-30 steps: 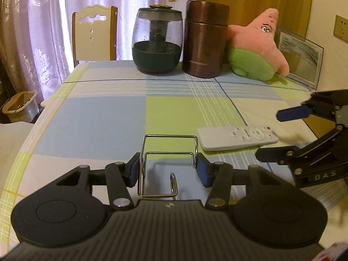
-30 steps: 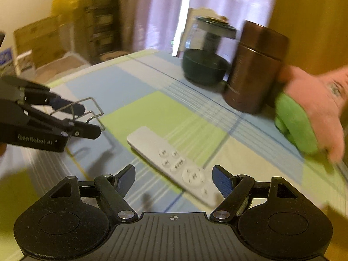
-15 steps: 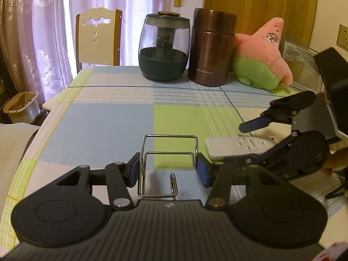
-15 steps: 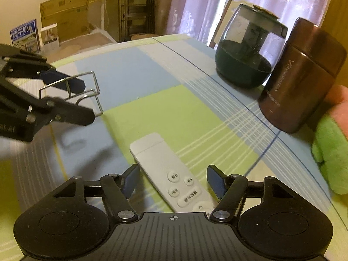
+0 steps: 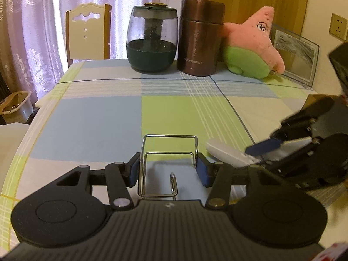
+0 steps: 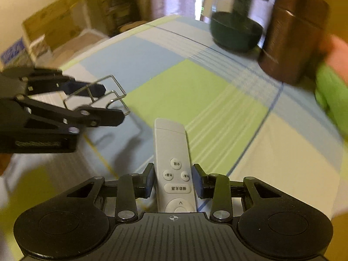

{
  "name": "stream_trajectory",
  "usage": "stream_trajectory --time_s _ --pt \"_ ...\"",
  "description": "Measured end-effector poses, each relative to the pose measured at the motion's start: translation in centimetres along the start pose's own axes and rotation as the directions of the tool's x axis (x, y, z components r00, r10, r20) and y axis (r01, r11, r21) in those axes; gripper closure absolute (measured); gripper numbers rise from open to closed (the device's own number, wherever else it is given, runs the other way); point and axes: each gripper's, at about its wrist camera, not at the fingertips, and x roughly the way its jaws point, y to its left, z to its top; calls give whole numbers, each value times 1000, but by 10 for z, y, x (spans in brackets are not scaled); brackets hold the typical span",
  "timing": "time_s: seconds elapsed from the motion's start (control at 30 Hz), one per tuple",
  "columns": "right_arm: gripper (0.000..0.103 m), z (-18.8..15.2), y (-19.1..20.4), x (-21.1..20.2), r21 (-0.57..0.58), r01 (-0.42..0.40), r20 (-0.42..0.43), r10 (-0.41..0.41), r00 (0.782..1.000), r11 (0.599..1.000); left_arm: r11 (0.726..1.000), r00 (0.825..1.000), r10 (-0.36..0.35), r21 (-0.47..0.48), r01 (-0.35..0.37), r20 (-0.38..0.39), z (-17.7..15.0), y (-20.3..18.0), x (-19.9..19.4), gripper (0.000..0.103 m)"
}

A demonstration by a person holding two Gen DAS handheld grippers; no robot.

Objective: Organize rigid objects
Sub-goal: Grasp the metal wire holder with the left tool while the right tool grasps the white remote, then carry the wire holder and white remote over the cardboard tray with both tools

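My left gripper (image 5: 168,170) is shut on a wire metal rack (image 5: 168,150), its blue pads pressed on the rack's two sides just above the checked tablecloth. My right gripper (image 6: 173,181) is shut on a white remote control (image 6: 171,158), which points forward between the pads and is lifted off the cloth. In the left wrist view the remote (image 5: 228,153) hangs in the right gripper (image 5: 282,145) just to the right of the rack. In the right wrist view the rack (image 6: 97,100) and left gripper (image 6: 102,102) are at the left.
At the table's back stand a dark glass jar (image 5: 152,41), a brown metal canister (image 5: 201,37), a pink and green star plush (image 5: 252,45) and a picture frame (image 5: 293,56). A chair (image 5: 88,32) stands behind the table. The table edge runs down the left.
My right gripper closed on the remote and lifted it off the cloth, swinging it toward the rack. My left gripper kept holding the rack in about the same place.
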Motion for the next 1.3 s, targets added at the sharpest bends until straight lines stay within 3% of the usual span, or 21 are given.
stream_trajectory --time_s 0.23,0.43,0.57,0.93,1.07,1.3 --pt "60 -9 -3 0 130 -36 90 24 996 991 1000 1000 -5 2 5 -7 -1 -1 1 56" --pt "62 -8 11 5 69 31 120 -39 992 997 1000 1000 -4 -3 4 -12 -1 0 2 56" --pt "67 -15 11 2 112 58 136 -73 988 992 1000 1000 -7 -7 7 -10 -1 -1 1 56" --pt "68 -55 11 -57 351 107 193 -183 964 930 999 999 -36 20 36 -10 -9 -30 -23 56" --pt "68 -74 18 -83 404 114 192 -205 960 908 997 998 -59 55 59 -6 -14 -53 -38 56" --pt "68 -109 33 -128 468 151 170 -256 952 871 997 997 -77 15 78 -16 -31 -85 -70 56"
